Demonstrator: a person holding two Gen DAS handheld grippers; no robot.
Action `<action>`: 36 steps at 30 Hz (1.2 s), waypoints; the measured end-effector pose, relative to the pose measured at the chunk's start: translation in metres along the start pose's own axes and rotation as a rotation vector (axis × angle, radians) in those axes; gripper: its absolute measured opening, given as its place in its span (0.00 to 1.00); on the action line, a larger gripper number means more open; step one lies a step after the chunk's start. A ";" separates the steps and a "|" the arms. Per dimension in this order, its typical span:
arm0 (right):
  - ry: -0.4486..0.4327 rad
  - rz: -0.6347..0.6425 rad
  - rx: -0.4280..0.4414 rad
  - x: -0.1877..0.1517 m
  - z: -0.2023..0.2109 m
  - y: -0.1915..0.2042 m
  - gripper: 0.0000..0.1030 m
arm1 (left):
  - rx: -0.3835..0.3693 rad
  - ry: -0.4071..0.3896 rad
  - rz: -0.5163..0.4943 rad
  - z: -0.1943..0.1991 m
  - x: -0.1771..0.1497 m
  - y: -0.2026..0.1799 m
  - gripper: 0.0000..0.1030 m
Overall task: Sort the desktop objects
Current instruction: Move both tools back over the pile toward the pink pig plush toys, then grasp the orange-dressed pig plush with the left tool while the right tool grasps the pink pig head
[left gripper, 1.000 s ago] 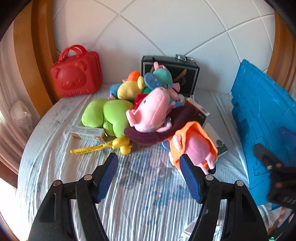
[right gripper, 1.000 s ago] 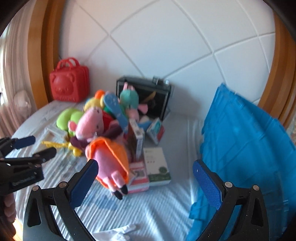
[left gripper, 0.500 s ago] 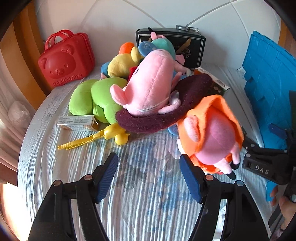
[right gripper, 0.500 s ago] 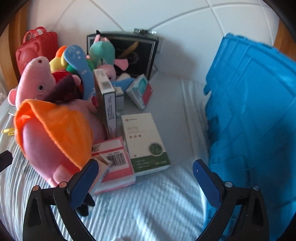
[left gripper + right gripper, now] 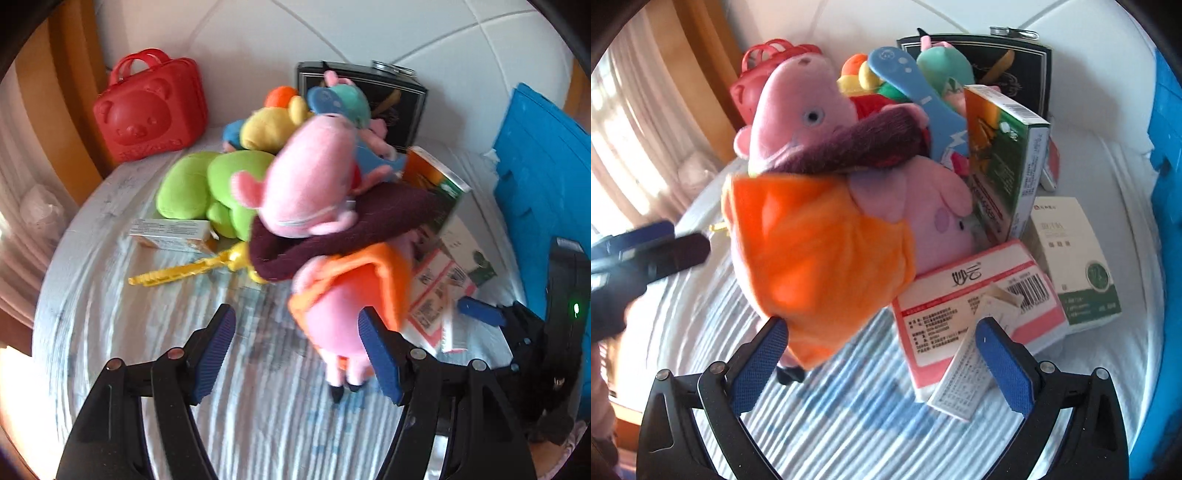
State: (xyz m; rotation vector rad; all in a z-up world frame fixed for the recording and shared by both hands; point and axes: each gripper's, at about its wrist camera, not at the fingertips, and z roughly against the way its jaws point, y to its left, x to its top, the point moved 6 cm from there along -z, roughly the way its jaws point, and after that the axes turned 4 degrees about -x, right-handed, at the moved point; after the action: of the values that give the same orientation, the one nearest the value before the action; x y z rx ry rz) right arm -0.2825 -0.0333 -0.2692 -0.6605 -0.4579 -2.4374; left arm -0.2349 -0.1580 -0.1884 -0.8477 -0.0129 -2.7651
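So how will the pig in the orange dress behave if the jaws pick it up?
The orange-dress pig is plush, so probably soft and light; it should squash under the pads. Its loose dress may slip or bunch. It leans on the pink box, which might shift.

From where I sit, both wrist feeds are bright with daylight that pours in from the left, where the curtain [image 5: 646,122] blows out to near white. In the left view the lower left corner glares orange-white. Motion blur smears the orange-dressed pig plush [image 5: 351,295] and the striped cloth [image 5: 273,413] in the left view; the right view is sharper, though the left gripper [image 5: 646,251] at its edge is smeared. Fisheye bending curves the wall seams, and black vignette fills the corners.
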 end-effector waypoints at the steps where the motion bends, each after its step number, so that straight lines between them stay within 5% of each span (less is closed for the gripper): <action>1: -0.001 -0.013 -0.014 -0.002 0.003 -0.005 1.00 | -0.009 0.009 -0.005 -0.003 -0.002 -0.005 0.66; 6: 0.027 -0.111 -0.117 -0.028 0.024 -0.057 1.00 | -0.069 0.106 -0.010 -0.049 -0.025 -0.029 0.66; 9: 0.035 -0.129 -0.123 -0.037 0.033 -0.072 1.00 | 0.081 0.083 -0.092 -0.073 -0.034 -0.032 0.67; 11: 0.030 -0.136 -0.097 -0.038 0.038 -0.077 1.00 | 0.078 0.080 -0.103 -0.082 -0.037 -0.025 0.74; 14: 0.025 -0.119 -0.073 -0.031 0.035 -0.064 1.00 | 0.028 0.093 -0.055 -0.085 -0.036 -0.003 0.78; 22: -0.002 -0.011 -0.026 -0.006 0.027 -0.016 1.00 | 0.169 0.036 -0.131 -0.072 -0.024 0.067 0.89; 26: 0.003 0.046 -0.010 0.008 0.015 0.001 1.00 | 0.098 0.066 -0.045 -0.070 -0.023 0.087 0.87; 29: 0.026 0.068 0.028 0.014 0.001 0.015 1.00 | 0.025 0.047 -0.006 -0.065 -0.026 0.076 0.87; 33: 0.093 0.105 -0.032 0.009 -0.019 0.017 1.00 | -0.079 0.058 0.032 -0.060 -0.036 0.051 0.87; 36: 0.099 0.130 -0.046 0.005 -0.018 0.015 0.93 | -0.092 0.062 -0.009 -0.062 -0.044 0.031 0.87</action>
State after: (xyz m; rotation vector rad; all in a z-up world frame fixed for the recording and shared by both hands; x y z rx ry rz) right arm -0.2838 -0.0554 -0.2788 -0.5680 -0.3106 -2.3510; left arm -0.2269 -0.1832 -0.2663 -0.7849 0.1227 -2.8174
